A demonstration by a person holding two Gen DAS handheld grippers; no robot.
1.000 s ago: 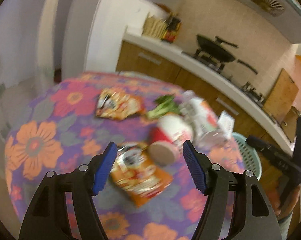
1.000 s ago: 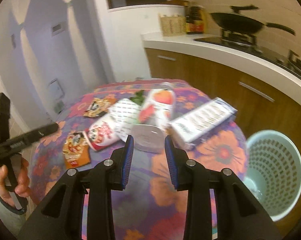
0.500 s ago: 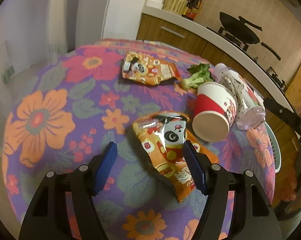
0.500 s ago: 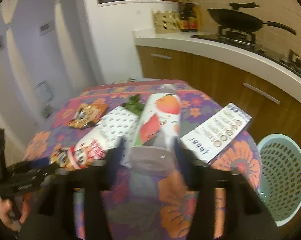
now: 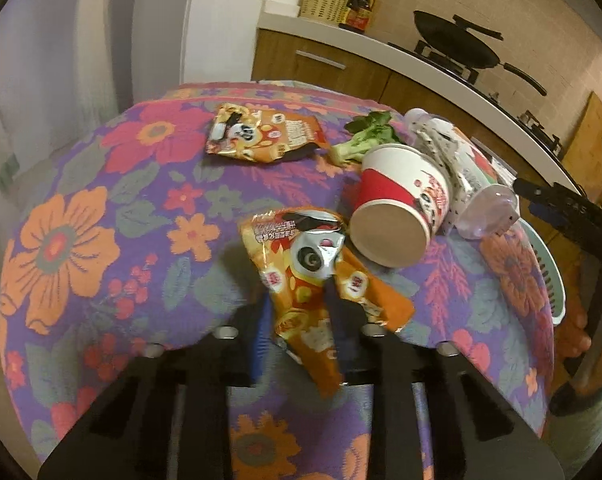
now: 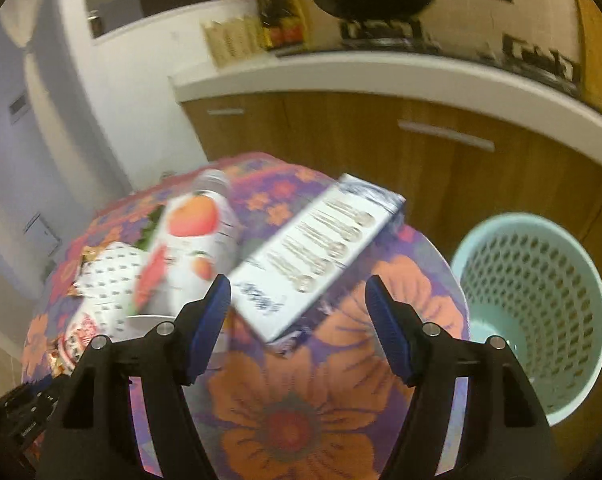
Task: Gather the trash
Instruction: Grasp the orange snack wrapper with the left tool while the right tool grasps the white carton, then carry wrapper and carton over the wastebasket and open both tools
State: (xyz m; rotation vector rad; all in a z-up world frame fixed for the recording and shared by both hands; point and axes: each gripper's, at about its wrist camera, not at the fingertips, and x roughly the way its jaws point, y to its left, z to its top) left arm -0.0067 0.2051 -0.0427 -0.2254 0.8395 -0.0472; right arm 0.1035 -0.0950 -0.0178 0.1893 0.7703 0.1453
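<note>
My left gripper (image 5: 299, 320) is shut on an orange snack bag (image 5: 305, 276) at the near middle of the flowered table (image 5: 101, 200). A red and white paper cup (image 5: 397, 208) lies on its side just right of the bag. A second orange snack bag (image 5: 261, 136) lies farther back. A clear bottle (image 5: 461, 168) with a fruit label lies beside the cup. My right gripper (image 6: 299, 324) is open, its fingers either side of the near end of a white box (image 6: 317, 252). The same bottle (image 6: 193, 248) lies left of the box.
A pale green perforated basket (image 6: 537, 304) stands on the floor right of the table. A green vegetable piece (image 5: 365, 140) lies behind the cup. A kitchen counter with wooden cabinets (image 6: 381, 136) and a wok runs behind. A hand holds the other gripper at the right edge (image 5: 581, 320).
My left gripper dropped onto the near snack bag and shut on it. My right gripper opened wide and shifted right, from the bottle to the white box.
</note>
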